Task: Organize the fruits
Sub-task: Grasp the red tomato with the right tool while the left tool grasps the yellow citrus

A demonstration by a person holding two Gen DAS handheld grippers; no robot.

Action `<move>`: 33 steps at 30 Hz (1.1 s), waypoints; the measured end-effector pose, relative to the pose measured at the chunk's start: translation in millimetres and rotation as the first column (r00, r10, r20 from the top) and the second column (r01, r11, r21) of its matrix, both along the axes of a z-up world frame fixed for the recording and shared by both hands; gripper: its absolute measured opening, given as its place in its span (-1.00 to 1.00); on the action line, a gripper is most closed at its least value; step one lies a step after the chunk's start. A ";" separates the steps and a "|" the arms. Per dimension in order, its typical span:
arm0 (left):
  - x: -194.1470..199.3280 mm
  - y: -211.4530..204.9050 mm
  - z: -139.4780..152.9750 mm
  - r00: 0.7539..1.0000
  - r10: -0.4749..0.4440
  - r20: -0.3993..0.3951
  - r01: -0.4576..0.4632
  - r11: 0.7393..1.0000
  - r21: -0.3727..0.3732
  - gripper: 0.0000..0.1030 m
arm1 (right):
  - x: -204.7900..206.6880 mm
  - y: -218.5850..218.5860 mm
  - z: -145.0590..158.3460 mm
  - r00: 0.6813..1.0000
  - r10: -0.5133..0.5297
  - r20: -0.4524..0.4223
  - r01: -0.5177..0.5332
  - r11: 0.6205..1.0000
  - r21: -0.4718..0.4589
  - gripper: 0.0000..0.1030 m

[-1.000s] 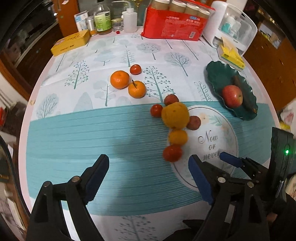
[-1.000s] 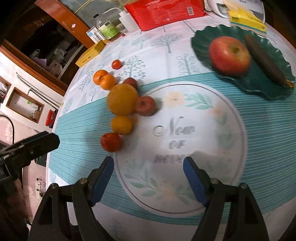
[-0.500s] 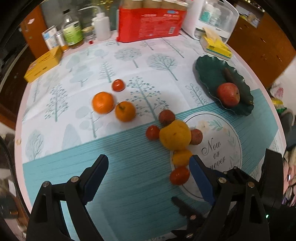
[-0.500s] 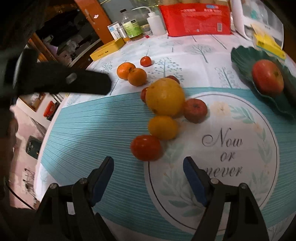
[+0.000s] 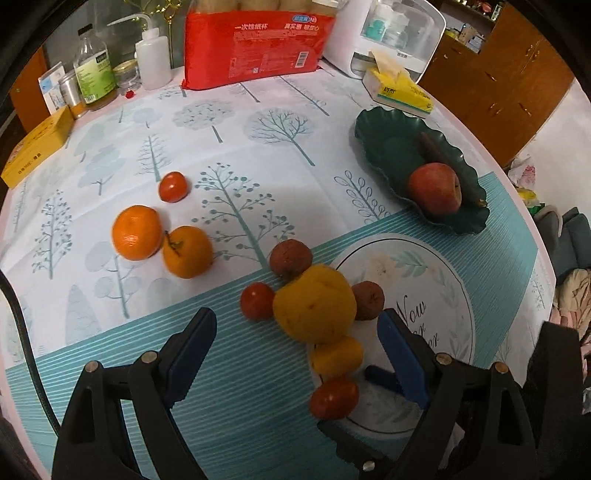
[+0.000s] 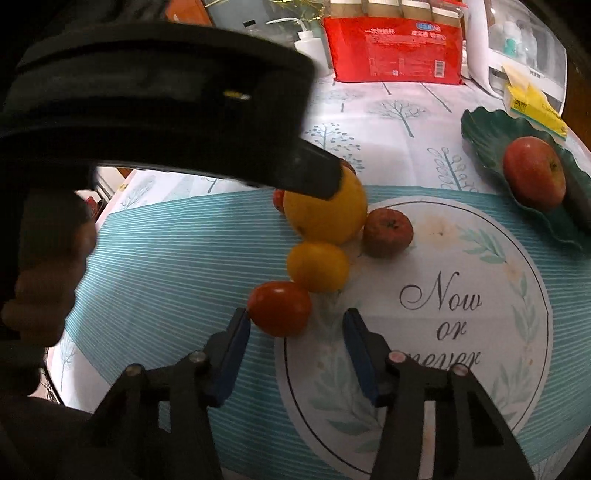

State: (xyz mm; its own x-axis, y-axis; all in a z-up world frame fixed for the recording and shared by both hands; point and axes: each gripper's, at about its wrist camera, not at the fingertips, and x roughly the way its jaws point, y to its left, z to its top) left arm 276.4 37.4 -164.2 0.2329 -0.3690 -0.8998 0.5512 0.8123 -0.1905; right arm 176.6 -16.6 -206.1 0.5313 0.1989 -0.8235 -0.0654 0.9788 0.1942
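A cluster of fruit lies mid-table: a big yellow fruit (image 5: 314, 302), a small yellow one (image 5: 336, 355), a red tomato (image 5: 333, 397), another tomato (image 5: 257, 301) and two brown fruits (image 5: 290, 257). Two oranges (image 5: 137, 232) and a third tomato (image 5: 173, 187) lie farther left. A green dish (image 5: 384, 136) holds a red apple (image 5: 435, 189). My left gripper (image 5: 295, 347) is open above the cluster. My right gripper (image 6: 295, 328) is open, its jaws just short of the near tomato (image 6: 279, 308), with the small yellow fruit (image 6: 318, 266) and big yellow fruit (image 6: 327, 214) beyond it.
A red pack of paper cups (image 5: 255, 44), bottles (image 5: 92, 70), a yellow box (image 5: 37, 147), a tissue pack (image 5: 399, 85) and a white appliance (image 5: 388, 33) line the table's far edge. The left gripper's body (image 6: 155, 99) blocks the upper left of the right wrist view.
Both grippers have moved forward toward the fruit cluster. The right gripper has closed in on the near tomato, and its jaws stand narrower than before.
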 end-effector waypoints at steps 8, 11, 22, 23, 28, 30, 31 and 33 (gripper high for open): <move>3.6 -7.9 -16.7 1.000 -0.013 0.008 0.013 1.000 0.016 0.68 | -1.3 8.3 -2.1 0.999 0.029 0.034 -0.029 1.000 -0.006 -0.22; 3.9 -10.1 -22.3 1.000 -0.020 0.009 0.020 1.000 0.024 0.63 | -1.5 13.3 -2.0 0.998 0.040 0.044 -0.039 0.999 -0.006 -0.33; 3.3 -16.4 -33.4 0.999 -0.038 0.020 0.038 0.999 0.036 0.49 | -6.4 10.5 -0.9 0.999 0.027 0.045 -0.028 1.000 0.013 -0.36; 3.4 -15.9 -33.5 0.999 -0.038 0.020 0.038 0.999 0.034 0.47 | -7.5 11.2 -1.0 0.999 0.025 0.042 -0.026 0.999 0.018 -0.36; 1.9 -15.1 -32.0 0.999 -0.033 0.027 0.032 0.999 0.027 0.40 | -9.1 7.9 -0.4 0.999 0.020 0.029 -0.021 0.999 0.032 -0.36; 1.1 -14.1 -31.1 0.999 -0.030 0.030 0.029 0.999 0.022 0.38 | -12.0 6.1 0.1 1.000 0.014 0.025 -0.015 0.999 0.042 -0.36; 1.0 -13.3 -30.8 0.999 -0.028 0.032 0.027 0.999 0.018 0.37 | -13.6 5.3 0.8 1.000 0.010 0.024 -0.011 0.999 0.046 -0.36; 0.8 -10.9 -30.4 0.999 -0.024 0.034 0.024 1.000 0.004 0.35 | -16.4 1.4 0.6 1.000 0.001 0.021 -0.002 0.999 0.053 -0.36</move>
State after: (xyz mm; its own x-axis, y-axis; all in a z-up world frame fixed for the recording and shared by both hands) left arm 277.2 26.6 -194.5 0.2541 -0.3715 -0.8930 0.5766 0.7994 -0.1685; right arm 160.1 -15.1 -205.5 0.5482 0.2427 -0.8003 -0.0719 0.9671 0.2440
